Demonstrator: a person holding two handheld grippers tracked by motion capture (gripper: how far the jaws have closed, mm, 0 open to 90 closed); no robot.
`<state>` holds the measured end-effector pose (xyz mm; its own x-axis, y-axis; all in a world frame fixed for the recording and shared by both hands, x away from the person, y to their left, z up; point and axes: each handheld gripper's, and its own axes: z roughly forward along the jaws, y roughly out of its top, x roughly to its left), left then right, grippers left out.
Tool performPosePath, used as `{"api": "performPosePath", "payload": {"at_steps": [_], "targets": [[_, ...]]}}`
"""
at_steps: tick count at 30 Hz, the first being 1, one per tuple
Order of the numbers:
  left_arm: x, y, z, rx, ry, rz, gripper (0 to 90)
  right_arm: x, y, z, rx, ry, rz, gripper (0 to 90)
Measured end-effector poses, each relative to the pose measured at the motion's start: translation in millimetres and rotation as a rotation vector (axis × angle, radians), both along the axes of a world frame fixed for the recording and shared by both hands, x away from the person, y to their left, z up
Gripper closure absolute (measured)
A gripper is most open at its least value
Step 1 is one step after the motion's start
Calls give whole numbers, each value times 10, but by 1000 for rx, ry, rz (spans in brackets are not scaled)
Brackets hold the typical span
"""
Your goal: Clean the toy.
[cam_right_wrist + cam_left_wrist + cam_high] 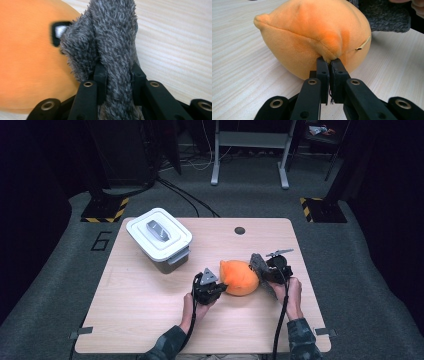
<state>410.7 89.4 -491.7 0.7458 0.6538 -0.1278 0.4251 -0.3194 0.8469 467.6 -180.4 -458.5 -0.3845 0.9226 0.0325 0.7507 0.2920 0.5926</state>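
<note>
Orange plush and grey cloth pinched by fingers; lidded bin shut.

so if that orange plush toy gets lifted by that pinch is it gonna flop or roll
Probably soft: the left gripper pinches up a fold of the orange plush toy, so it would likely sag. Its rounded body might roll if pushed. The grey fuzzy piece in the right gripper looks floppy.
</note>
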Motion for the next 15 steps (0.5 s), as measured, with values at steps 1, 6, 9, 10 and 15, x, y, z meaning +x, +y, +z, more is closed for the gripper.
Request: {"api": "performPosePath", "payload": {"at_steps": [1, 6, 9, 10, 15], "targets": [[0, 2, 0, 0, 0, 0, 866, 17, -13, -31, -9, 4, -4, 731], [2, 10, -9, -3, -4, 1, 866, 62, -64, -181, -19, 45, -4, 731], [3, 23, -13, -3, -3, -3, 865, 41, -111, -189, -7, 38, -12, 732], [8, 29, -13, 1, -8, -4, 865, 28, -126, -170, -6, 31, -16, 732], [2, 48, -30, -7, -5, -6, 864, -107, -158, 68, 0, -50, -27, 733]]}}
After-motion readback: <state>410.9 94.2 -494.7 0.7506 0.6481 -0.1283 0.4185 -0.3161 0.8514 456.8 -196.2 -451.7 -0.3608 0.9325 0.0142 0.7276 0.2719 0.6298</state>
